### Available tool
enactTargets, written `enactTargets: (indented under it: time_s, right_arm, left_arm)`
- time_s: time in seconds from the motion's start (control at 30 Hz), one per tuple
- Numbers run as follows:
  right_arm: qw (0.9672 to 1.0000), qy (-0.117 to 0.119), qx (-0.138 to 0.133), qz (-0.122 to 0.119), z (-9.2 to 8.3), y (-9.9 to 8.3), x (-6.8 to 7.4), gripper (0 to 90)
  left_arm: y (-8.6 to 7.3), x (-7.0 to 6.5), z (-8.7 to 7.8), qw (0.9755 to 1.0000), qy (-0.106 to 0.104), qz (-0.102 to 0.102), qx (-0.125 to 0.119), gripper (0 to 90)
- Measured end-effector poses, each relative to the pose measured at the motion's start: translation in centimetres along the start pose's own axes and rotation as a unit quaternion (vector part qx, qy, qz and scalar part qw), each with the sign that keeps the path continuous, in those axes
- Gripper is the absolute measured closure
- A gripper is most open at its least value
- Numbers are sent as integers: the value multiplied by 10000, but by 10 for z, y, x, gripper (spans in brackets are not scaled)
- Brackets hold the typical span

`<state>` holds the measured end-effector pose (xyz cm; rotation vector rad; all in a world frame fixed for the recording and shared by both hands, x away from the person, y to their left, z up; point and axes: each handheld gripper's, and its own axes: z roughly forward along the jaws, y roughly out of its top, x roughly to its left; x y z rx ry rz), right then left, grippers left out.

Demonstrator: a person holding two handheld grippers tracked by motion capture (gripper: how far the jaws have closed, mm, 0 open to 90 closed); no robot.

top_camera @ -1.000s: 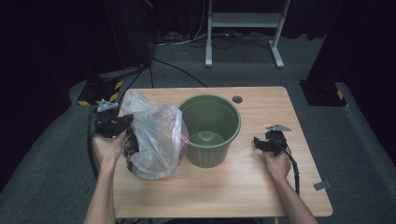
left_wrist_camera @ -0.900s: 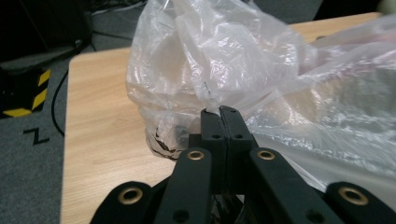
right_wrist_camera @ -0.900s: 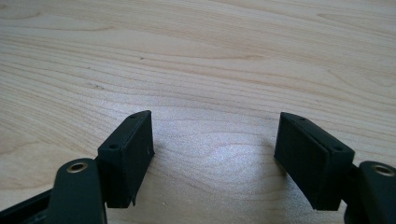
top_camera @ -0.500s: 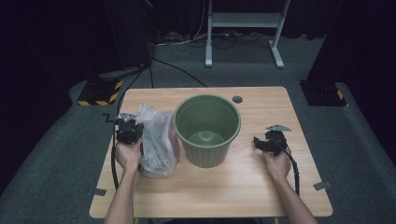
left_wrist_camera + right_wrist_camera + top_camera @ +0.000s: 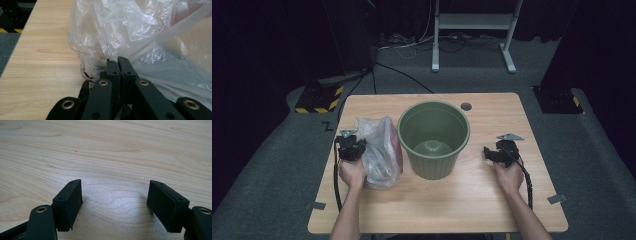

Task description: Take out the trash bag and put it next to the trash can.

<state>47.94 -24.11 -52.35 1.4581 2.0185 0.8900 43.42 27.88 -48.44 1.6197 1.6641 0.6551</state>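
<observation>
At the near side of the wooden counter (image 5: 437, 205), two forearms are seen coming in from the bottom edge. The left claw (image 5: 352, 149) is held at the near left, its jaws pressed nearly together on a fold of the clear plastic bag (image 5: 379, 150); they have just been opening slightly, with the film still caught between them (image 5: 117, 62). The bag is set on the counter, slumped, just left of the green bucket (image 5: 434, 137), and something reddish is visible inside it. The right claw (image 5: 499, 152) is rested near the right edge, well apart from the bucket, its jaws spread wide above bare wood (image 5: 113, 195). The bucket is stood upright at the middle, with grey floor seen beyond.
</observation>
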Motion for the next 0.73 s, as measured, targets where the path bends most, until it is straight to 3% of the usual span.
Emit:
enactTargets:
  time_s: [0.23,0.37,0.47,0.57,0.73]
  right_arm:
    - [10000,54,-11,-69,0,0,0,280]
    - [9999,75,-9,-83,0,0,0,280]
    - [9999,86,-12,-97,0,0,0,280]
    - [9999,96,-7,-95,0,0,1,281]
    - [9999,97,-7,-97,0,0,1,281]
  left_arm:
    - [-12,1,13,9997,-67,-76,229,617]
    - [-25,1,26,9991,60,-105,407,466]
    - [-33,0,26,9998,130,-91,72,449]
    - [-34,-4,27,9996,247,69,85,441]
    - [-34,-4,26,9994,315,71,80,456]
